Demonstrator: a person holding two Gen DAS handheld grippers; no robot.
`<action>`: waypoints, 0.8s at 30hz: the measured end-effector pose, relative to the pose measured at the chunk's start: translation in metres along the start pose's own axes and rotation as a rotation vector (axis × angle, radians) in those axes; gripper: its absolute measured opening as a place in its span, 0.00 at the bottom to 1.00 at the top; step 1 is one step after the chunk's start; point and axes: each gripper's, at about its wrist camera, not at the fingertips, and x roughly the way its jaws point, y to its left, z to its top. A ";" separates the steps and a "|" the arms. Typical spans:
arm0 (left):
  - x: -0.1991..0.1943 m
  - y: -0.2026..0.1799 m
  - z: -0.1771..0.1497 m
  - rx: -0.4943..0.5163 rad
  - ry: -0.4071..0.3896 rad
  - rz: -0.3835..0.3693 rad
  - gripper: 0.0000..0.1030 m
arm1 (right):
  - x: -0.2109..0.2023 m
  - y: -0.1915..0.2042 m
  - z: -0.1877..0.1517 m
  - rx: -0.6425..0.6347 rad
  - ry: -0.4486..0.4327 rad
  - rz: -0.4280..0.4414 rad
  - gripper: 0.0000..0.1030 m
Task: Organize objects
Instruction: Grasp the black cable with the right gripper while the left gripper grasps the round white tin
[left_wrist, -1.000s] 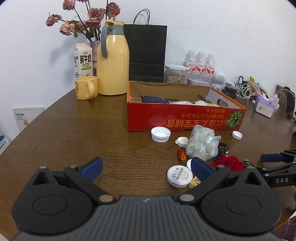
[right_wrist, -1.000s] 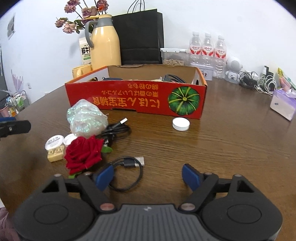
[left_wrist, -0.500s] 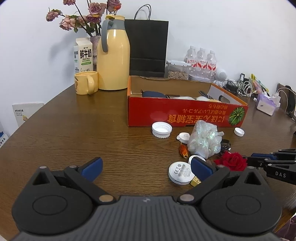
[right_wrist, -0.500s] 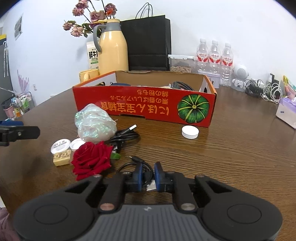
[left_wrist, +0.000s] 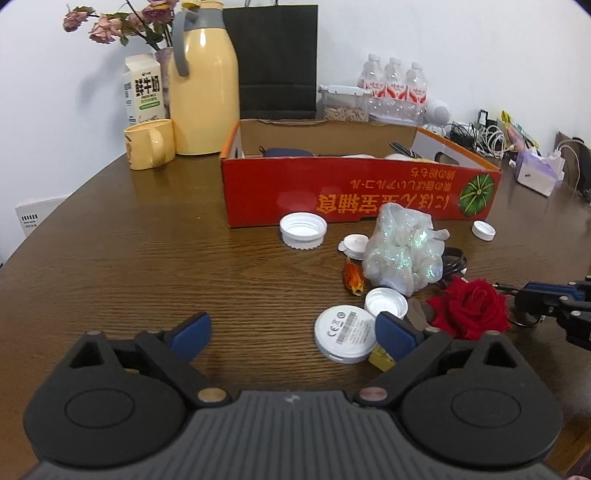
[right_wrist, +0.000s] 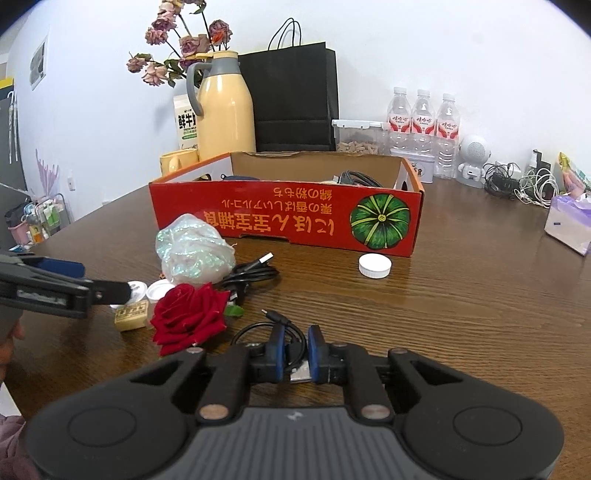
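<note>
A: Why are the right tongs (right_wrist: 295, 345) pressed together so low on the bench (right_wrist: 461, 314)?

B: They're clamped on the small black cable (right_wrist: 271, 325), right at its coil beside the metal plug. It's thin and springy, so a narrow pinch is the only way to catch it. I'd guess it's headed for the red cardboard box (right_wrist: 288, 218), which stands open behind the clutter and already has a dark braided cord in it.

A: And the left tongs (left_wrist: 293, 334)?

B: Wide apart but starting to close, with nothing pressed between the blue pads. The flat white disc (left_wrist: 345, 334) with printed markings lies just inside the right-hand pad, so it looks like the target; it's smooth, round and hard, so a broad span suits it.

A: What else is loose?

B: A velvety red rose (left_wrist: 471, 308), a crinkly iridescent plastic bundle (left_wrist: 404, 254), a ribbed white lid (left_wrist: 303, 230), a thicker black USB cable (right_wrist: 255, 273), all on the grained wood in front of the box.
</note>
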 end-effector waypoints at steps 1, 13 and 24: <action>0.000 -0.001 0.000 0.003 -0.002 0.001 0.94 | -0.001 0.000 0.000 0.001 -0.001 0.001 0.12; -0.001 -0.003 0.000 -0.002 0.001 -0.033 0.86 | -0.003 0.002 -0.002 0.002 -0.007 0.018 0.12; -0.001 -0.006 0.001 -0.016 0.010 -0.090 0.75 | -0.004 0.002 -0.003 0.005 -0.006 0.022 0.12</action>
